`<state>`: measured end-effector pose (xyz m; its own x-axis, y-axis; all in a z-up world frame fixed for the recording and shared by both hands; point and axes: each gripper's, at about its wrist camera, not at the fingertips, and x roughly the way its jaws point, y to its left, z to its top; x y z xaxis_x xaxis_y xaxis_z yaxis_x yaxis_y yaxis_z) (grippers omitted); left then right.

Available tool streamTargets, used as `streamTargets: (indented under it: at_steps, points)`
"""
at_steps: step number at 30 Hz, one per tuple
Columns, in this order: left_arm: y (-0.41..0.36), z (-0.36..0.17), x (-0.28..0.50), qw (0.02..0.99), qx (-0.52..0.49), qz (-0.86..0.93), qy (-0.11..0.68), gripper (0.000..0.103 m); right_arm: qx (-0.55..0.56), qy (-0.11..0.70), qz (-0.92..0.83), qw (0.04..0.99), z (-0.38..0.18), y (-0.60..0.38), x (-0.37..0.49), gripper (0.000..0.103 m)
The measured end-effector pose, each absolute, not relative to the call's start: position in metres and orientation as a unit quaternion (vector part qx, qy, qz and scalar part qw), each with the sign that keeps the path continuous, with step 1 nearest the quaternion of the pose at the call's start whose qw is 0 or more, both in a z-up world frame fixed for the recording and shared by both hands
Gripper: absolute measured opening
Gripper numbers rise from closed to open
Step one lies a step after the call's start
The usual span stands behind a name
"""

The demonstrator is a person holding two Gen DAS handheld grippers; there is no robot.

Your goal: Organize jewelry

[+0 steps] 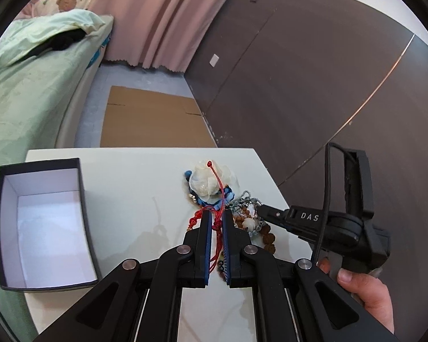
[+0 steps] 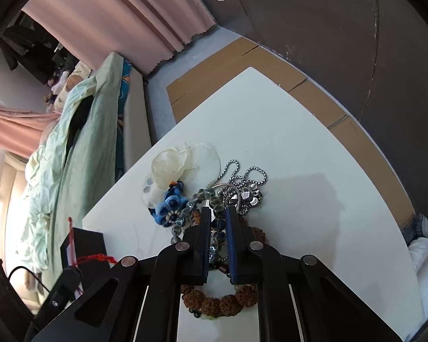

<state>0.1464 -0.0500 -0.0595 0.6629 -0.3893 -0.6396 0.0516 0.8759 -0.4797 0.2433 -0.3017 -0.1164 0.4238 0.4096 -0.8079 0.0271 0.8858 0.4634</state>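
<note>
A heap of jewelry lies on the white table [image 1: 134, 188]. My left gripper [image 1: 217, 213] is shut on a red cord bracelet [image 1: 217, 225], whose tail rises over a white flower piece [image 1: 207, 179]. My right gripper [image 2: 218, 213] is nearly shut around a dark bead bracelet [image 2: 217, 228] in the heap. A brown seed bracelet [image 2: 216, 302], a silver chain [image 2: 242, 176], a blue flower ornament [image 2: 168, 208] and the white flower piece [image 2: 174, 165] lie around it. An open black box with a white inside [image 1: 42, 222] stands on the table's left.
The right gripper's body [image 1: 342, 222] and a hand [image 1: 365, 293] are at the table's right edge. A bed with a green cover [image 1: 22, 105] is on the left. Flat cardboard [image 1: 151, 116] lies on the floor beyond the table, by a dark wall.
</note>
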Motion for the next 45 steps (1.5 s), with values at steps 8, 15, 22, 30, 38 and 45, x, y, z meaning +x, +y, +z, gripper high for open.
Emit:
streamTargets:
  at_steps: [8,15,22,30,38,45]
  points:
    - [-0.034,-0.042,0.126,0.895,-0.219,-0.115,0.37,0.007,0.239,0.485,0.161,0.826,-0.093,-0.306,0.221,0.009]
    - [-0.015,-0.03,0.108,0.904,-0.224,-0.098,0.351,0.007,0.249,0.457,0.196,0.831,-0.073,-0.298,0.2,0.009]
    - [0.008,-0.023,0.091,0.91,-0.228,-0.079,0.337,0.007,0.258,0.426,0.238,0.834,-0.054,-0.288,0.175,0.002]
    - [0.038,-0.022,0.077,0.911,-0.239,-0.053,0.331,0.007,0.191,0.454,0.201,0.847,-0.066,-0.26,0.172,0.002]
    - [0.054,-0.02,0.07,0.911,-0.248,-0.041,0.328,0.007,0.142,0.533,0.202,0.809,-0.102,-0.237,0.179,0.037]
    - [0.057,-0.02,0.073,0.91,-0.254,-0.037,0.326,0.007,0.136,0.569,0.192,0.788,-0.12,-0.238,0.168,0.038]
